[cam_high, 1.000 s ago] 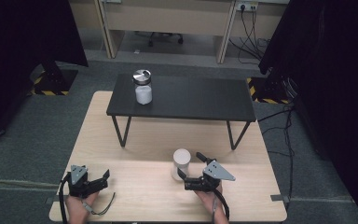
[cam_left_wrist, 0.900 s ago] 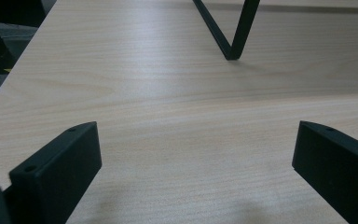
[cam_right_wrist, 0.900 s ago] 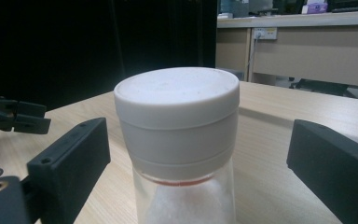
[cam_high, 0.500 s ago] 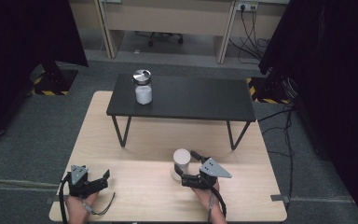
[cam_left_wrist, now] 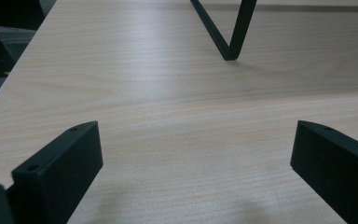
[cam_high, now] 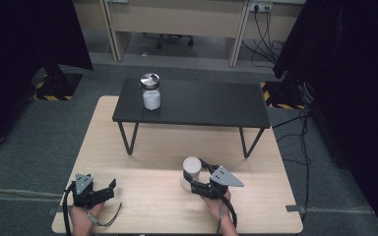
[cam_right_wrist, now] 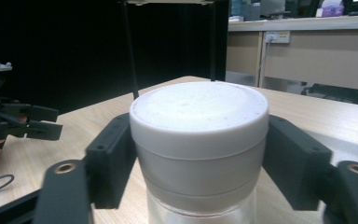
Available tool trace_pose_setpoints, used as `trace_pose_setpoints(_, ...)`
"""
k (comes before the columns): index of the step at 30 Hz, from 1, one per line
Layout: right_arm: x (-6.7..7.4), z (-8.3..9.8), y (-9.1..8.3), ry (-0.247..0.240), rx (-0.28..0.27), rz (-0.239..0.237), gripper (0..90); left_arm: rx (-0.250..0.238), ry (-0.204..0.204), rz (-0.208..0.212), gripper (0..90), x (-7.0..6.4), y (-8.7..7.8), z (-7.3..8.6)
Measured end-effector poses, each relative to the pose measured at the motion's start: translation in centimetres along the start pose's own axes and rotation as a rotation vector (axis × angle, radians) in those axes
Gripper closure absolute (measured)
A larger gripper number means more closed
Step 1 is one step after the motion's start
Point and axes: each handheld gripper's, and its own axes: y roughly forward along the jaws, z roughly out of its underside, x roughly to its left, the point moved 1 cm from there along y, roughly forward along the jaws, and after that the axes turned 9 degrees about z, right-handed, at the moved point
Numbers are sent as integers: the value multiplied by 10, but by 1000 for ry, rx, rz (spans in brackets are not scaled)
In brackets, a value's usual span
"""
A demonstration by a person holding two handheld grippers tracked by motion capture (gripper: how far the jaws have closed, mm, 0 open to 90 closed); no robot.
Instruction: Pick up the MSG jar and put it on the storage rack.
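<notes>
A glass jar with a white lid (cam_high: 191,169) stands on the wooden table (cam_high: 142,196) near its front edge. My right gripper (cam_high: 192,181) is shut on it. Its jaws have just been closing, and in the right gripper view both pads press the sides of the white lid (cam_right_wrist: 198,130) with the right gripper (cam_right_wrist: 200,161) level behind it. My left gripper (cam_high: 107,191) rests at the front left of the table, open. In the left gripper view, bare wood lies between the wide-apart jaws of the left gripper (cam_left_wrist: 193,158).
A low black table (cam_high: 202,103) on thin metal legs stands across the far half of the wooden table. A second jar with a metal lid (cam_high: 150,92) sits on its left end. The left gripper (cam_right_wrist: 25,122) appears at the left of the right gripper view. Grey floor surrounds the table.
The right gripper's jaws, wide apart around the white-lidded jar a second ago, have closed onto it. The left gripper has stayed in place.
</notes>
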Motion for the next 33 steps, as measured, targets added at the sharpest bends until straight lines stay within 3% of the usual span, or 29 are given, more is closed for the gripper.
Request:
trace_pose_setpoints(24,13,-7,-3,-6,26,37,334,4,1,-5,15,-1,1,-1)
trace_pose_setpoints(33,13,-14,-11,0,4,54,335,5,5,-7,17,-2,0,-1)
